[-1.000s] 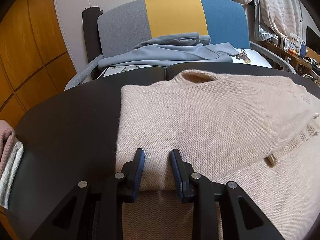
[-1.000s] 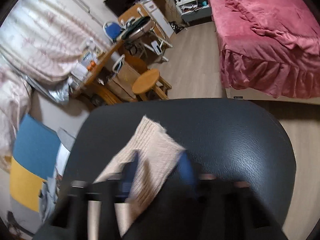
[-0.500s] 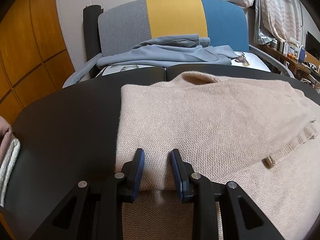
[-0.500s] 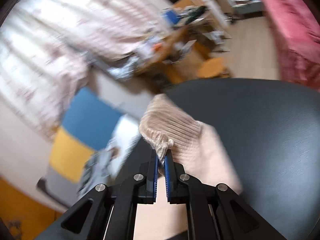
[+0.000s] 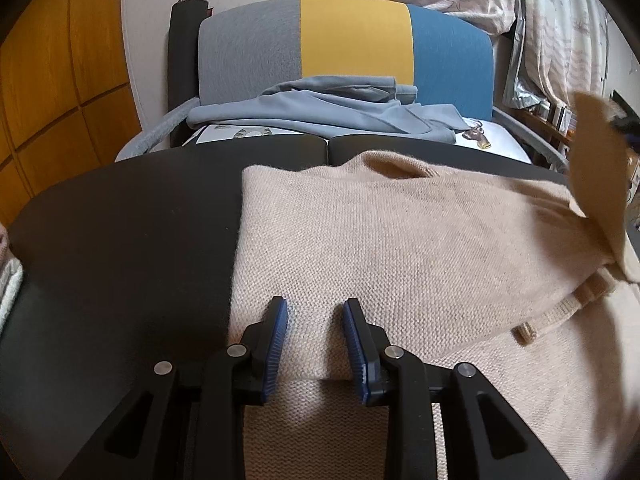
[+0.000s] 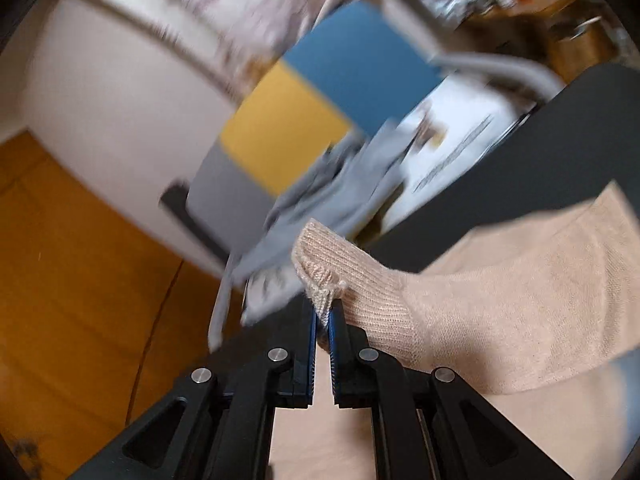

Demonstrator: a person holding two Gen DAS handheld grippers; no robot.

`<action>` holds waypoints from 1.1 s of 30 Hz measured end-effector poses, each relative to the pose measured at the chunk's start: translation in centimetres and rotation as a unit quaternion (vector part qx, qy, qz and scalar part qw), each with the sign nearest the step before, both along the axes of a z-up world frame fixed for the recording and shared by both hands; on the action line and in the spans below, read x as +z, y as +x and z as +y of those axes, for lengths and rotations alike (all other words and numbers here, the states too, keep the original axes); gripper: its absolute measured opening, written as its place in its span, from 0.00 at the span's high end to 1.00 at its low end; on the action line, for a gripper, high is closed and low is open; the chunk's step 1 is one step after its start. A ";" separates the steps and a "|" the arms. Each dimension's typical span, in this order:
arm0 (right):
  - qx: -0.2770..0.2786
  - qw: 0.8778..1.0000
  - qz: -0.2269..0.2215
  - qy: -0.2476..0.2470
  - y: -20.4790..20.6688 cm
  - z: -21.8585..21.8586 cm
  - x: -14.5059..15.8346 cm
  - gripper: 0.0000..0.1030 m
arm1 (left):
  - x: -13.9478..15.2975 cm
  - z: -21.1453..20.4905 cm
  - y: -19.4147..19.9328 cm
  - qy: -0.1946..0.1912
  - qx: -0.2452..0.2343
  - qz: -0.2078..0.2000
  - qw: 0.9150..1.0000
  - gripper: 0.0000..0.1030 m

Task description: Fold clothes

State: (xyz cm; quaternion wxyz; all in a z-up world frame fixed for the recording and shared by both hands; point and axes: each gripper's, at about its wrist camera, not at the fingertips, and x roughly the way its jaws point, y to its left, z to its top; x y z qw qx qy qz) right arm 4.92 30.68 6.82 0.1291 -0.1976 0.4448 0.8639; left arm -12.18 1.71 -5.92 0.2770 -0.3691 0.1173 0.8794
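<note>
A beige knit sweater (image 5: 400, 248) lies on the black table (image 5: 120, 240), its left side folded over. My left gripper (image 5: 316, 320) is open, its jaws resting on the sweater's folded near edge. My right gripper (image 6: 323, 314) is shut on the ribbed cuff (image 6: 340, 276) of the sweater's sleeve and holds it lifted above the sweater body (image 6: 520, 288). The raised sleeve (image 5: 596, 172) shows at the right edge of the left wrist view.
Behind the table stands a grey, yellow and blue chair (image 5: 352, 40) with a grey-blue garment (image 5: 320, 108) on its seat. An orange wooden wall (image 5: 48, 80) is at left. Folded cloth (image 5: 8, 280) lies at the table's left edge.
My right gripper has swung the sleeve cuff up and leftward over the sweater. The sleeve now appears raised at the right of the left wrist view. My left gripper has stayed put.
</note>
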 end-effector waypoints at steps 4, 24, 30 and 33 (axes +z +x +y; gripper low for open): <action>0.057 0.998 -0.022 -0.014 -4.4 -4.7 -4.0 0.94 | 0.0 -0.1 -0.1 0.012 -0.001 -0.009 1.000 0.70; 0.096 0.963 -0.156 0.195 3.0 -7.3 -8.9 0.61 | 0.8 8.8 -1.8 0.154 -0.069 -0.250 0.953 0.48; 0.055 0.978 -0.144 0.139 4.9 -4.7 -10.4 0.70 | 1.1 10.3 -1.8 0.155 -0.033 -0.257 0.953 0.60; 0.053 0.983 -0.126 0.125 5.1 -4.2 -10.5 0.70 | 2.2 10.7 -1.5 0.154 -0.047 -0.242 0.957 0.98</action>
